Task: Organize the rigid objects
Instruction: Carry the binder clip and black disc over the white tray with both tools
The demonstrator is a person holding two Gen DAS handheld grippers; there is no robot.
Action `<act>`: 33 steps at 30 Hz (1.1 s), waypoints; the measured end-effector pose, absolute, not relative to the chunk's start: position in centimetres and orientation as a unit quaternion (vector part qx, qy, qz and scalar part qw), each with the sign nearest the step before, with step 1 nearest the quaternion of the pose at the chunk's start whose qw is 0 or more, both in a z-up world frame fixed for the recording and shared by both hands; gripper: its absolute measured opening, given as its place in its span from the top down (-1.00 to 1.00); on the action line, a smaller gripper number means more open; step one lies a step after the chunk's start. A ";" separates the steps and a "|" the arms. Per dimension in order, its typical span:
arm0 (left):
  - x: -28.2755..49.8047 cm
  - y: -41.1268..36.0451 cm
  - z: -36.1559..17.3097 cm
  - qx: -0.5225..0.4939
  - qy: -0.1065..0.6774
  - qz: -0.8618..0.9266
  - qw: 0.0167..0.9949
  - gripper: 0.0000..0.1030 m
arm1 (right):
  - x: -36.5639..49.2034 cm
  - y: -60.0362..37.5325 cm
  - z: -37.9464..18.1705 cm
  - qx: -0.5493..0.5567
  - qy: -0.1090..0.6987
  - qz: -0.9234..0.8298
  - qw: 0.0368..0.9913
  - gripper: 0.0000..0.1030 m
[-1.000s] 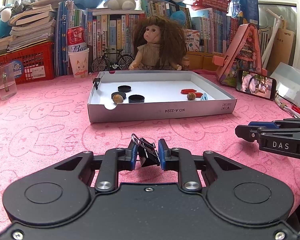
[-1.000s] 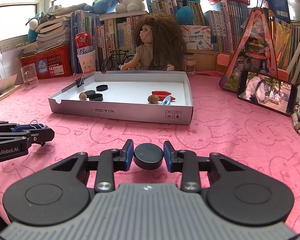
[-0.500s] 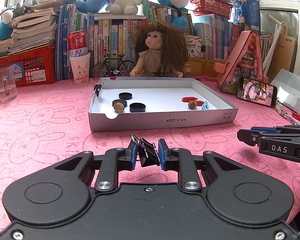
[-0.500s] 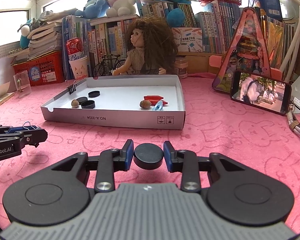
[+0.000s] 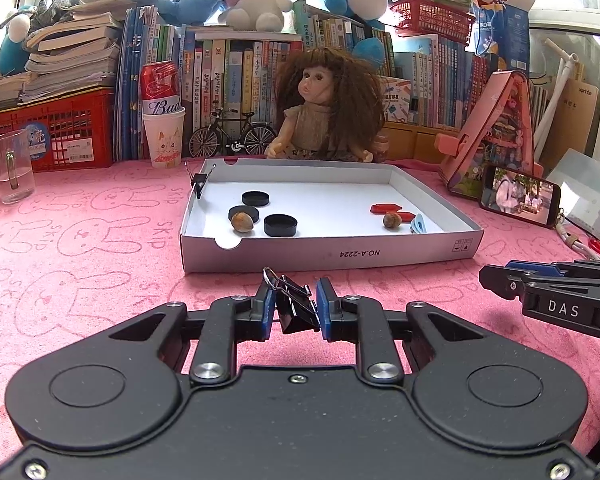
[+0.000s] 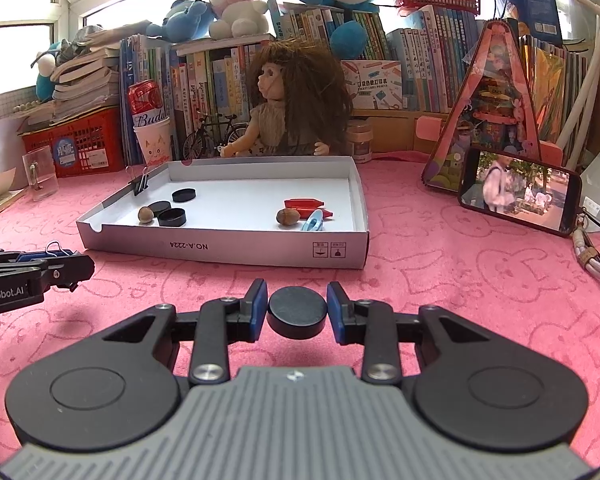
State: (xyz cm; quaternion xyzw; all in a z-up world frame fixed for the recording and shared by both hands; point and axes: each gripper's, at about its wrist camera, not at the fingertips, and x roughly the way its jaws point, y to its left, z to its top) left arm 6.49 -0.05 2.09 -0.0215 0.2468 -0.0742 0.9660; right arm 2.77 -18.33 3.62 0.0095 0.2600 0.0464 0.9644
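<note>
Left gripper (image 5: 296,308): jaws nearly closed, clamped on a small black metal binder clip (image 5: 294,307), held above the pink rabbit-print desk (image 5: 80,264) just short of the shallow white cardboard tray (image 5: 332,254). Right gripper (image 6: 297,309): jaws partly open, pinching a round black plastic cap (image 6: 297,312) by its sides, near the same tray. Tray holds three black caps, two nuts, red pieces, a blue clip.

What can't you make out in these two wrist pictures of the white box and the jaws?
- Left wrist view: the black metal binder clip has its lower part hidden behind the left gripper.
- Right wrist view: the flat black round cap has its underside unseen, so its contact with the pink cloth is unclear.
- Both views: the near wall of the white cardboard box hides the floor right behind it.
</note>
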 end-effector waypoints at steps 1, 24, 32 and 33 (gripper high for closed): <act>6.6 -0.1 2.2 -0.021 0.245 -0.075 0.966 0.60 | 2.9 -18.3 3.7 0.009 0.259 0.047 0.965 0.27; 12.3 0.1 4.3 -0.039 0.239 -0.057 0.969 0.60 | 7.8 -17.9 4.5 0.030 0.259 0.039 0.965 0.26; 15.6 0.6 5.2 -0.033 0.243 -0.061 0.968 0.60 | 9.8 -18.1 5.3 0.024 0.262 0.043 0.964 0.26; 16.3 0.9 5.7 -0.035 0.243 -0.061 0.968 0.60 | 10.3 -18.4 5.6 0.023 0.263 0.043 0.964 0.26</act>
